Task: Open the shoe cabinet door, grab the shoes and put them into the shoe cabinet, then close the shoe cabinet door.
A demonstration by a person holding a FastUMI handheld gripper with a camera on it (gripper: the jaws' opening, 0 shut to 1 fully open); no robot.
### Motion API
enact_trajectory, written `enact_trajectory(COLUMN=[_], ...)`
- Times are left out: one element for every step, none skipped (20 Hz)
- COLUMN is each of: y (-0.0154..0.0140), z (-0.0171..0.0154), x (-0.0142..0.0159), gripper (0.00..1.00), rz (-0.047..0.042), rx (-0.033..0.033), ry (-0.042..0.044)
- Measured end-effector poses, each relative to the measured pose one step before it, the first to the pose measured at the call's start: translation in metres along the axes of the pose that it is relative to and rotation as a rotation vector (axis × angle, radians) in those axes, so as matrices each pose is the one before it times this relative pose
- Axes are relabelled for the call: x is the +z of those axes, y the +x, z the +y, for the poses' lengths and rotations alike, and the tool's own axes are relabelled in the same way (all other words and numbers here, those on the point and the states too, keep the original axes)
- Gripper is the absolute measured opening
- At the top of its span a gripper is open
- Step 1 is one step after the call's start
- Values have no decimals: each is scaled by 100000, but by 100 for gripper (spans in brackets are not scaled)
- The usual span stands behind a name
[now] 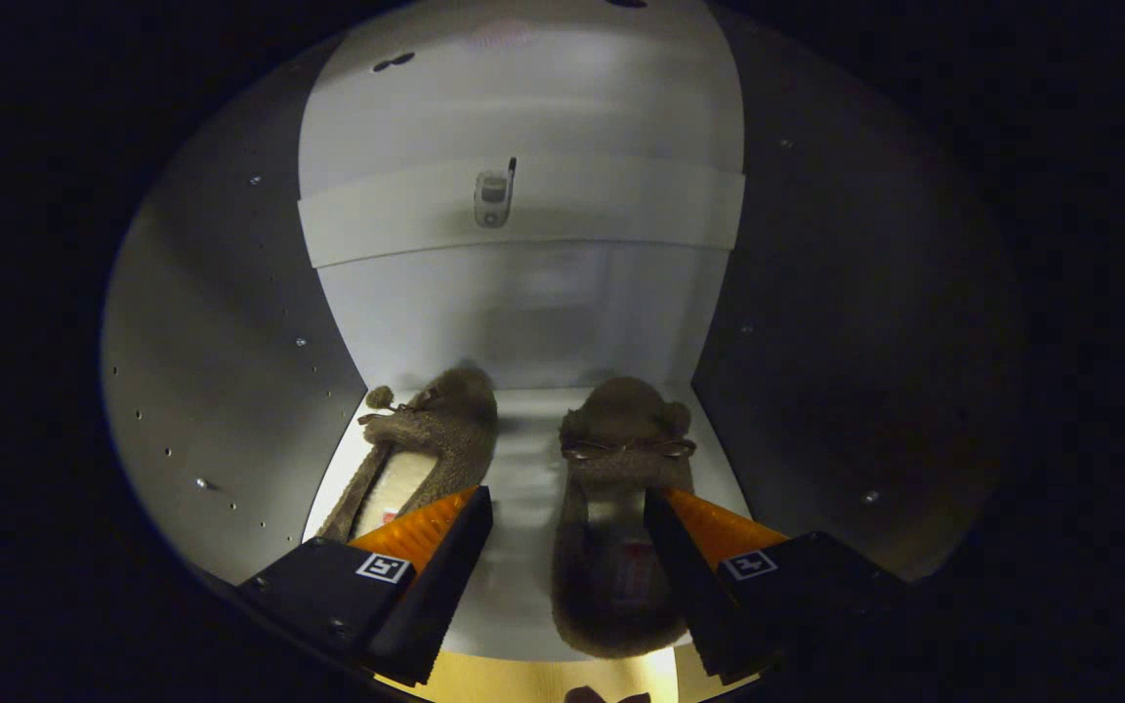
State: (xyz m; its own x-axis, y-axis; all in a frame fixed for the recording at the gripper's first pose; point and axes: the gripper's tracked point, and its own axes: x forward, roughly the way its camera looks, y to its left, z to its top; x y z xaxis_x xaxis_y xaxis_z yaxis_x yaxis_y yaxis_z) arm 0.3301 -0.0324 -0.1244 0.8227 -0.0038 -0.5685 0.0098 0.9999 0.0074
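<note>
Gripper [568, 508] fingers spread wide, gripping nothing; both slippers [621, 488] sit on the cabinet shelf [523, 459] (right one between fingers)

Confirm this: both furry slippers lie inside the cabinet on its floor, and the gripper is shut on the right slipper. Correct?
Not quite. The gripper view shows the gripper open, pressing on neither slipper. The right slipper lies between its fingers, the left slipper beside it, both on the cabinet floor.

Home shoe cabinet [230, 322] interior holding 2 fuzzy slippers [611, 508].
</note>
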Motion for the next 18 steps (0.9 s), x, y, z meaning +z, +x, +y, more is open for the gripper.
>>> enact_trajectory(y=[-906, -1138, -1327, -1587, -1714, -1795, -2117, -2021, -2161, -2108, -2124, -2151, -2005, -2007, -1888, -1782, -1829, -1842], z=[-81, 110, 255, 387, 477, 372, 453, 490, 446, 415, 516, 485, 77, 60, 304, -316, -104, -299], x=[725, 696, 731, 733, 778, 729, 739, 615, 769, 707, 569, 657, 762, 794, 591, 443, 552, 418], gripper=[99, 99, 99, 99, 99, 99, 99, 99, 99, 99, 99, 99, 99, 99, 99, 98, 99, 99], rz=[-3968, -3831, -3558, -3651, -4122, -4227, -4083, -3847, -3817, -3169, -2848, -2314, -1756, -1731, -1080, -1070, -1330, -754], rx=[-640, -126, 515, 661, 752, 637, 400, 1070, 783, 1652, 1443, 1883, 1771, 1418, 2288, 552, 1041, 162], ry=[-210, 37, 483, 627, 363, 78, 87, 8, 566, 203, 569, 465, 444, 1020, 496, 187, -350, -909])
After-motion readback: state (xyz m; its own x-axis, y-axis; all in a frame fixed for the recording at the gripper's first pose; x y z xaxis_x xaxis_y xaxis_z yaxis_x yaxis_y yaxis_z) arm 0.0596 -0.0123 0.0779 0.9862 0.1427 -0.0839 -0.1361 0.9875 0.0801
